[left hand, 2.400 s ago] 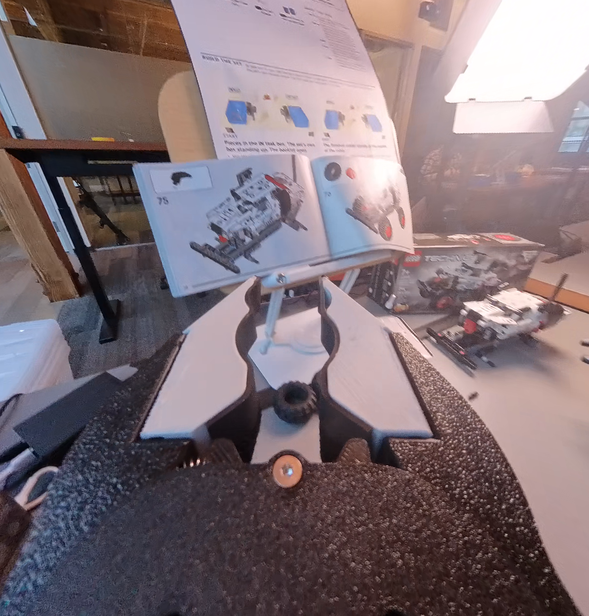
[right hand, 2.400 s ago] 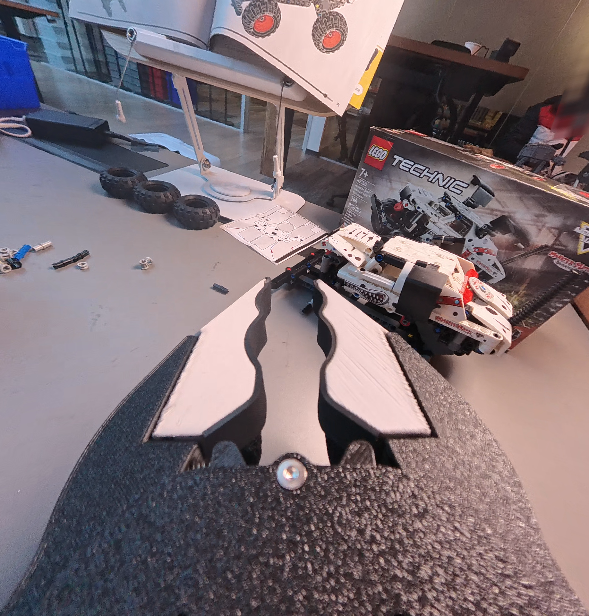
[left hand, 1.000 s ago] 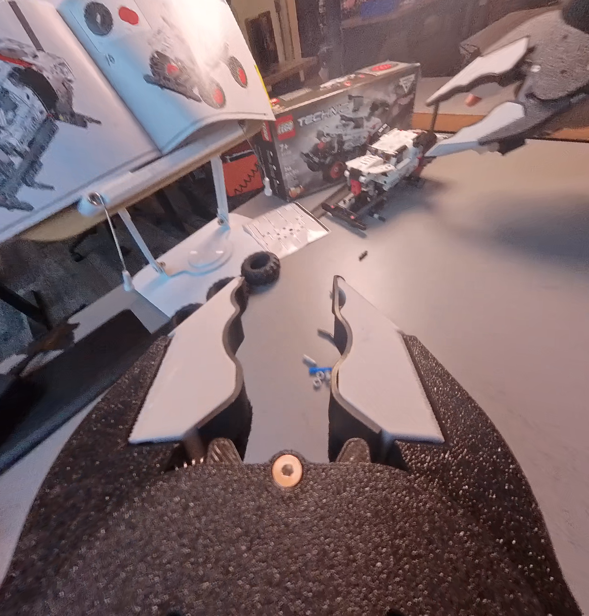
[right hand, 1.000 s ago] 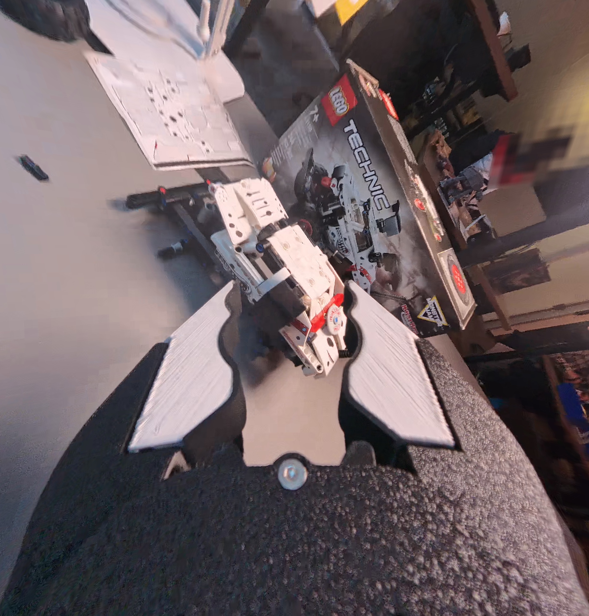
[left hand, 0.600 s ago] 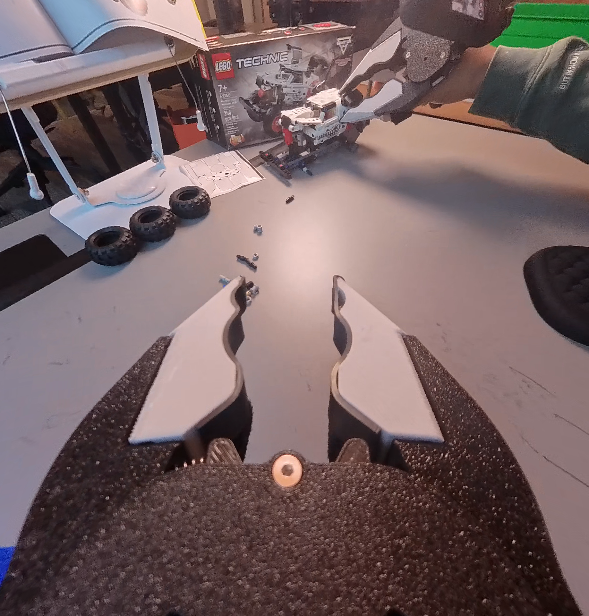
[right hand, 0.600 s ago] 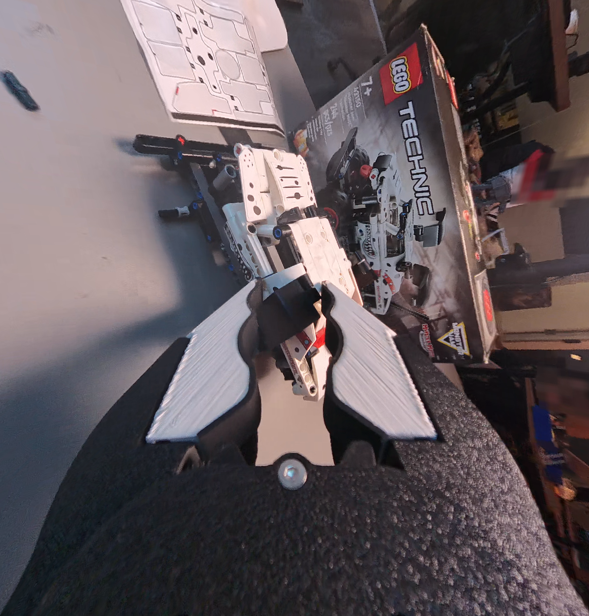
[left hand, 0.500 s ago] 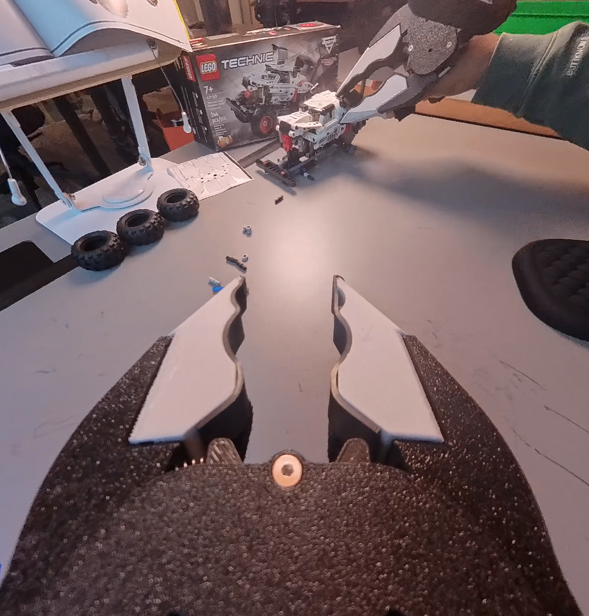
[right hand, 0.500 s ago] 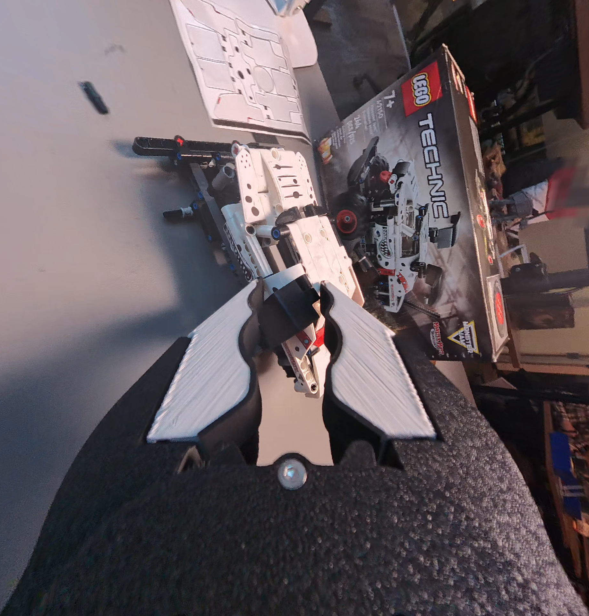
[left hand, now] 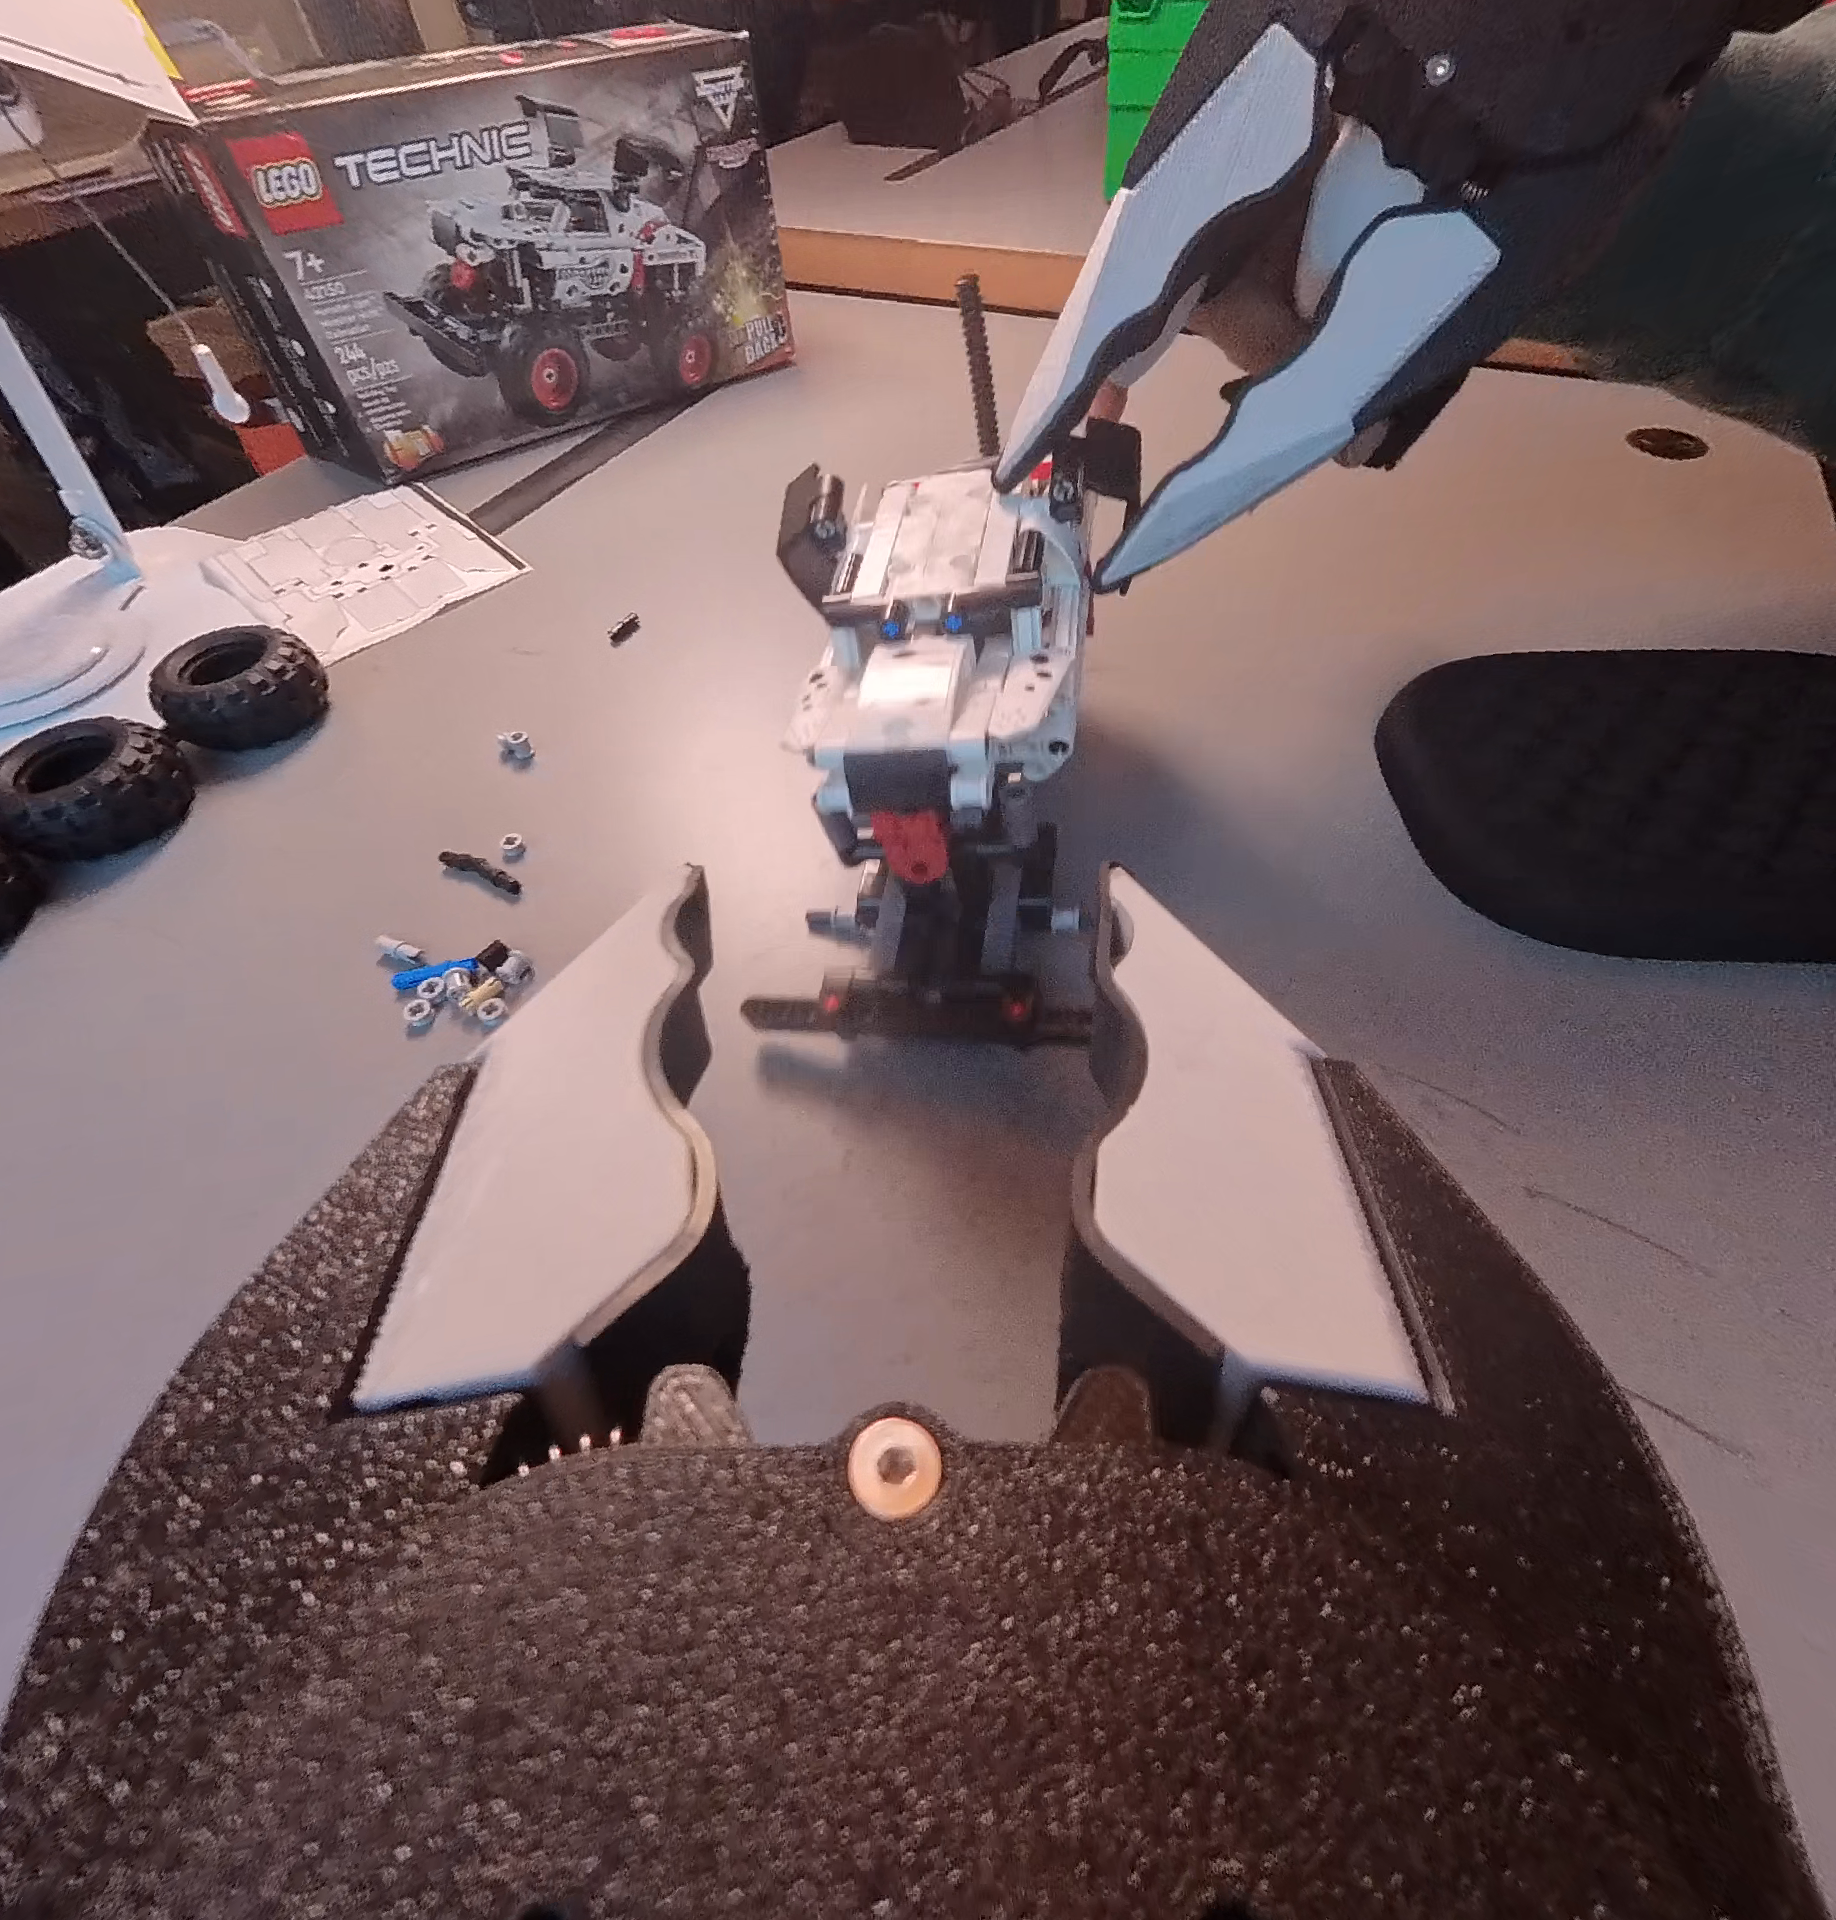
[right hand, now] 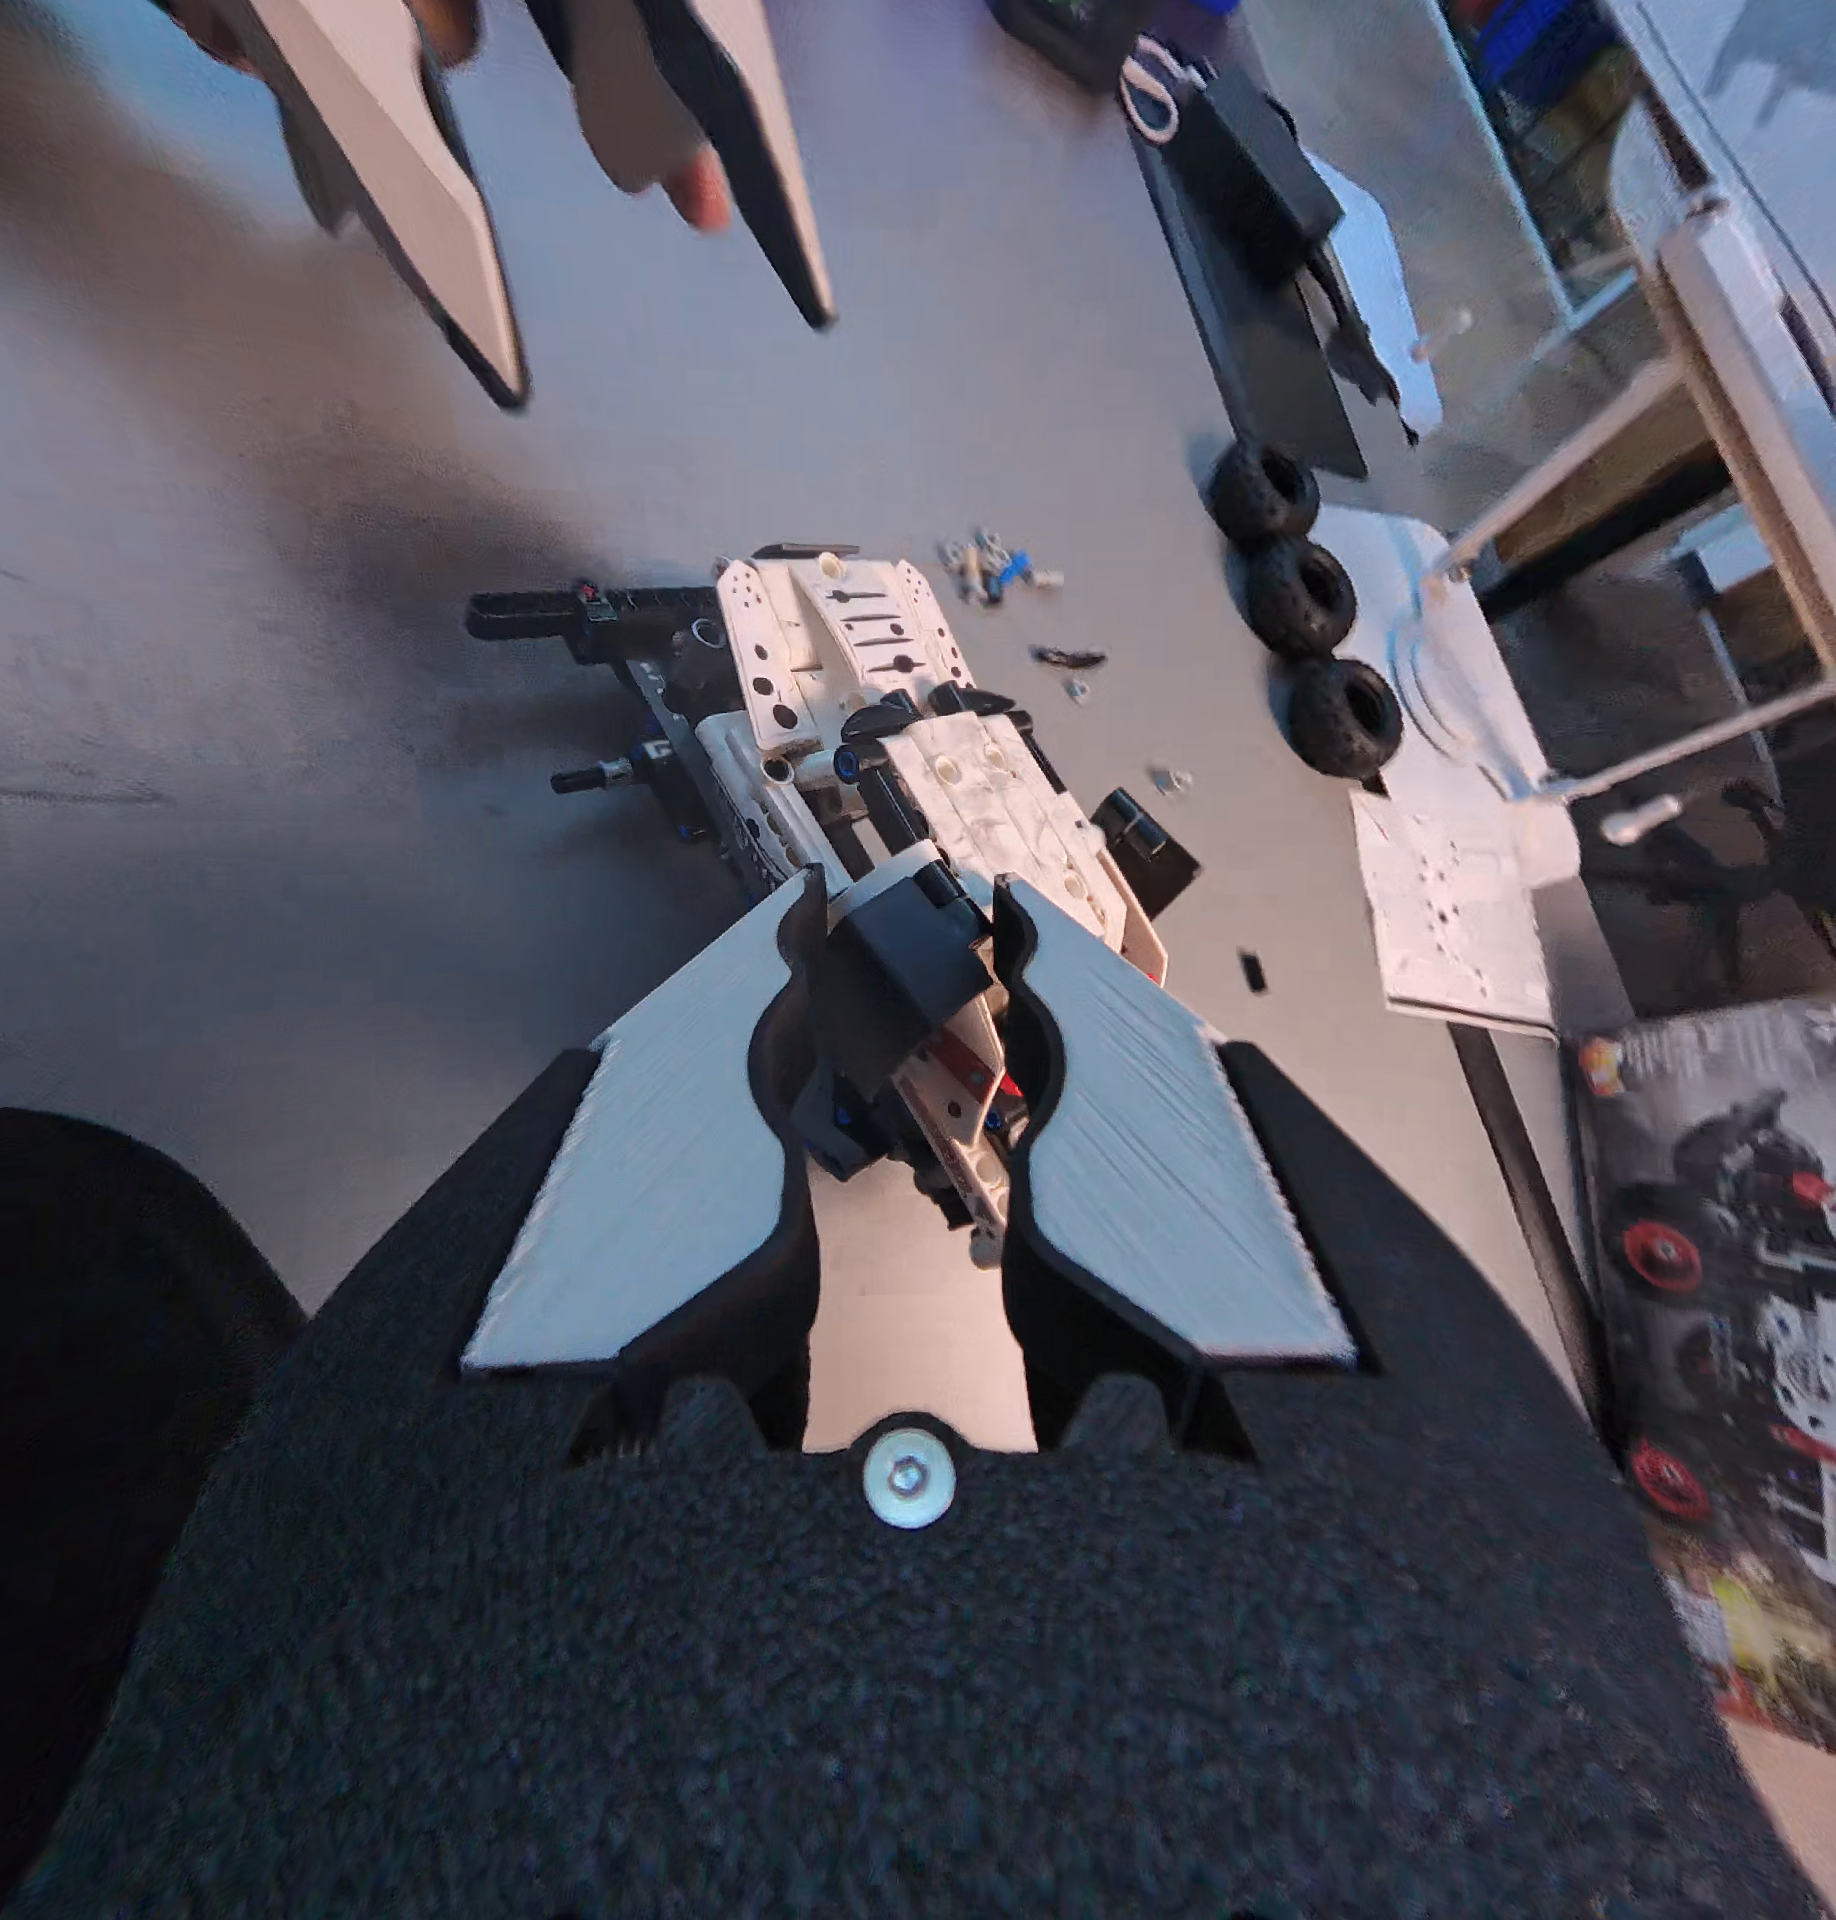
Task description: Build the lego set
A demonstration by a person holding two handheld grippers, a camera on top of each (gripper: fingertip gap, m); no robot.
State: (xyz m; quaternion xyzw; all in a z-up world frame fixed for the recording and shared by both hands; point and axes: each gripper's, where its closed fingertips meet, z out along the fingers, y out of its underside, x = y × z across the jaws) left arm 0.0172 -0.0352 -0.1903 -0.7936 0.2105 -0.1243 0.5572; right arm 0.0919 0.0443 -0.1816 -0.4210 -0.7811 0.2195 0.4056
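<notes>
Truck (left hand: 945, 665): white and black brick model without wheels, red piece at its nose, black bumper bar in front. Stands on the grey tabletop (left hand: 1309, 1195), nose toward the left tongs.

Right tongs (right hand: 909, 914): clamped on the black block at the truck's rear end; the truck's rear looks raised, though blur makes this uncertain. A dark green sleeve (left hand: 1776, 208) shows behind them in the left wrist view.

Left tongs (left hand: 898, 883): apart, holding nothing, just in front of the truck's bumper, one finger to each side of it.

Small parts (left hand: 457, 977): loose cluster of grey, blue and black pins on the tabletop, left of the truck's nose; a few more scattered farther up.

Tyres (left hand: 239, 686): three black, in a row, well left of the truck.

Sticker sheet (left hand: 363, 566): white, flat, beyond the tyres.

Stand (left hand: 31, 436): white, its base beside the tyres.

Box (left hand: 498, 239): set packaging, upright, beyond the sheet, well apart from the truck.

Pad (left hand: 1641, 810): black, textured, right of the truck.
</notes>
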